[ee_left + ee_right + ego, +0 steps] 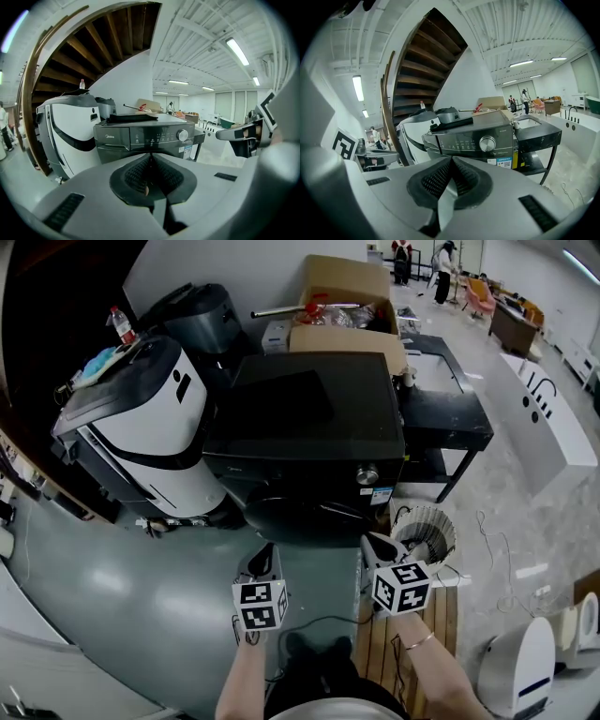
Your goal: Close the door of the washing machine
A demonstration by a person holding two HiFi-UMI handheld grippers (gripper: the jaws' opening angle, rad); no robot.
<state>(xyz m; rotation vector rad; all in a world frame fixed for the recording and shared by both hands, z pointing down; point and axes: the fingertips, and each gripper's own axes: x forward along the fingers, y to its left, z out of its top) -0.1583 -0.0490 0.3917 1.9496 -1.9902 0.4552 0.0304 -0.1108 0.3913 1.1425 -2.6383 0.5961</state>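
Here, both of my grippers hang side by side before the dark grey, boxy metal washing machine, which stands on the glossy grey-green floor. My left gripper has smooth, pale grey plastic shells. Its jaws are pressed together, and the black cross-hatched rubber pads meet along one thin seam with nothing between them. My right gripper is the same: its jaws are pressed together, empty, and its ribbed pads are closed edge to edge.

The machine's flat lid is matt. Its front has a shiny control strip with a round chrome knob at the right end. Below that strip the round, dark, glossy door bulges from the front face, just beyond my two tips and apart from both. It seems to lie against the front, though I cannot tell whether it is latched.

Just left of the machine leans a rounded white-and-black plastic appliance. Behind the machine sits an open brown cardboard box, and to its right stands a black-topped metal-legged tabletop. A slatted wooden pallet lies under my right forearm.
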